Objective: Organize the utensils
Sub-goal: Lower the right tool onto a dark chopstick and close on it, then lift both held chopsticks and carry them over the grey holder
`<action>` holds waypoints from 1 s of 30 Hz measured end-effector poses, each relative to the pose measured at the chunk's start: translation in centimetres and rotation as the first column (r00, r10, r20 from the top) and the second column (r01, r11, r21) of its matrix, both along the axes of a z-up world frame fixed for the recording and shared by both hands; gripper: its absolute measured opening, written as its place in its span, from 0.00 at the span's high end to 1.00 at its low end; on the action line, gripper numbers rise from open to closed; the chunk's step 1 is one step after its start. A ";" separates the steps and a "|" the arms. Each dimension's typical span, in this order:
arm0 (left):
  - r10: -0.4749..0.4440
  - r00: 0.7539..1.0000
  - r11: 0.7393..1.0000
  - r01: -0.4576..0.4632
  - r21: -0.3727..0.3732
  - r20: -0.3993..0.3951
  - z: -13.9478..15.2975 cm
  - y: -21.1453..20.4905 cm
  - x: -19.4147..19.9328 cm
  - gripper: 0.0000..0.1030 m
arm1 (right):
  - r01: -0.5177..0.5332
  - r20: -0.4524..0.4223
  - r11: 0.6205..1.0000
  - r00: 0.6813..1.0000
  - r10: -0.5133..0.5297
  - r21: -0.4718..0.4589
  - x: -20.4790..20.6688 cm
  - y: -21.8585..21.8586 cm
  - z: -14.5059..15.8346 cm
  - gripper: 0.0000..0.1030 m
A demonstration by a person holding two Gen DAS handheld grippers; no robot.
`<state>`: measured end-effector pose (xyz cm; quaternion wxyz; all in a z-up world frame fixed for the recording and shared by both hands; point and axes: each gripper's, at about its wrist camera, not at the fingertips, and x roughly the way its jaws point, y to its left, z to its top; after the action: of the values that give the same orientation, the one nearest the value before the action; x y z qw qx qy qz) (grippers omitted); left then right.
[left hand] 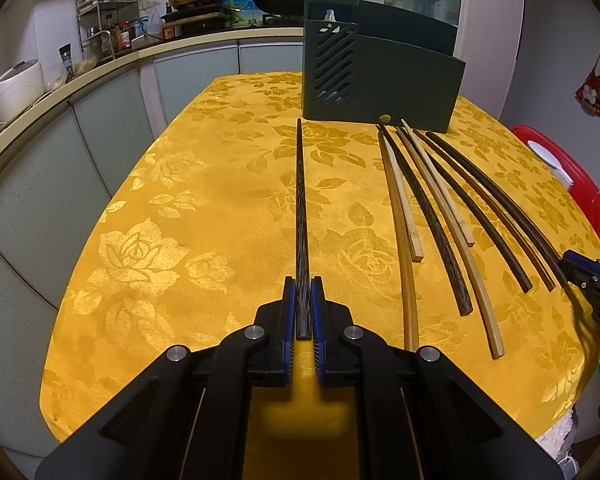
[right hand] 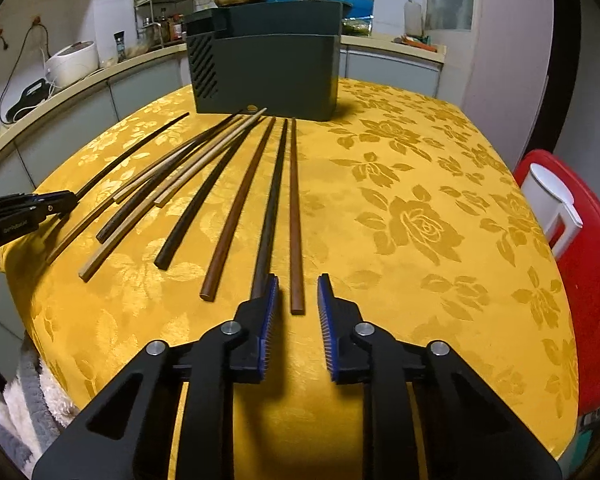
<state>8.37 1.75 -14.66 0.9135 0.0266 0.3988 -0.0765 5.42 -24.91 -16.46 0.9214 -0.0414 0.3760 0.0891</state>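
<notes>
My left gripper [left hand: 303,282] is shut on the thick end of a dark grey chopstick [left hand: 300,200], which points away toward the dark green utensil holder [left hand: 380,80]. Several dark and pale chopsticks [left hand: 432,216] lie fanned out on the yellow tablecloth to its right. In the right wrist view my right gripper [right hand: 299,280] hangs low over the cloth. The near end of a reddish-brown chopstick [right hand: 295,200] lies in the gap between its pads without touching them. Its left finger covers the end of a black chopstick [right hand: 274,200]. The holder [right hand: 268,72] stands behind the row.
A red seat [right hand: 588,280] with a white object [right hand: 548,200] on it stands off the table's right edge. A kitchen counter [left hand: 60,84] with a rice cooker [right hand: 72,62] and a spice rack curves behind on the left. White fluffy fabric [right hand: 32,408] lies below the table's near left edge.
</notes>
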 end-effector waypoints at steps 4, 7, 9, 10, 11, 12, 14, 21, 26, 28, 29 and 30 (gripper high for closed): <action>-0.007 1.000 1.000 0.007 -0.005 0.015 -0.1 -0.2 -0.1 0.93 | -0.009 0.012 1.000 1.000 0.009 0.004 0.0 0.1 0.0 0.89; -0.010 1.000 1.000 0.010 -0.008 0.018 -0.1 -0.2 -0.1 0.93 | -0.006 0.007 1.000 1.000 0.006 0.019 0.1 0.0 0.1 0.93; -0.014 1.000 1.000 0.014 -0.017 0.009 0.0 -0.1 -0.1 0.93 | 0.007 -0.002 1.000 1.000 -0.007 0.014 0.1 -0.1 0.2 0.93; -0.016 1.000 1.000 0.016 -0.020 0.007 0.1 0.0 -0.1 0.93 | 0.013 0.000 1.000 1.000 -0.013 0.011 0.1 -0.1 0.3 0.93; -0.016 1.000 1.000 0.016 -0.015 0.013 0.3 0.0 -0.2 0.93 | 0.017 0.006 1.000 1.000 -0.017 0.013 -0.1 -0.2 0.6 0.93; -0.017 1.000 1.000 0.017 -0.006 0.024 0.5 0.1 -0.4 0.93 | 0.019 0.010 1.000 1.000 -0.019 0.017 -0.2 -0.4 0.8 0.93; -0.020 0.998 1.000 0.019 0.008 0.053 1.5 0.1 -0.7 0.93 | 0.025 0.031 0.999 0.999 -0.026 0.028 -0.6 -0.7 1.6 0.93; -0.019 0.987 1.000 0.015 0.026 0.162 5.8 0.9 -2.2 0.93 | 0.039 0.145 0.997 0.988 -0.050 0.072 -2.3 -1.5 5.9 0.93; -0.026 0.961 1.000 0.022 0.018 0.277 10.2 1.3 -3.6 0.93 | 0.026 0.224 0.993 0.973 -0.052 0.119 -3.0 -1.9 9.4 0.93; -0.024 0.946 1.000 0.022 0.010 0.324 11.7 1.5 -4.0 0.93 | 0.010 0.243 0.990 0.969 -0.044 0.139 -3.0 -2.1 10.6 0.93; -0.023 0.938 1.000 0.021 0.009 0.346 12.3 1.6 -4.2 0.93 | -0.001 0.257 0.989 0.966 -0.038 0.148 -3.0 -2.0 11.3 0.93; -0.022 0.930 1.000 0.020 0.008 0.366 12.9 1.6 -4.3 0.93 | -0.007 0.264 0.988 0.964 -0.034 0.152 -3.0 -1.9 11.7 0.93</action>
<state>4.11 3.33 -1.79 0.9709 0.0465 0.2214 -0.0790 2.43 -26.79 -4.77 0.9646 0.0195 0.2413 0.1045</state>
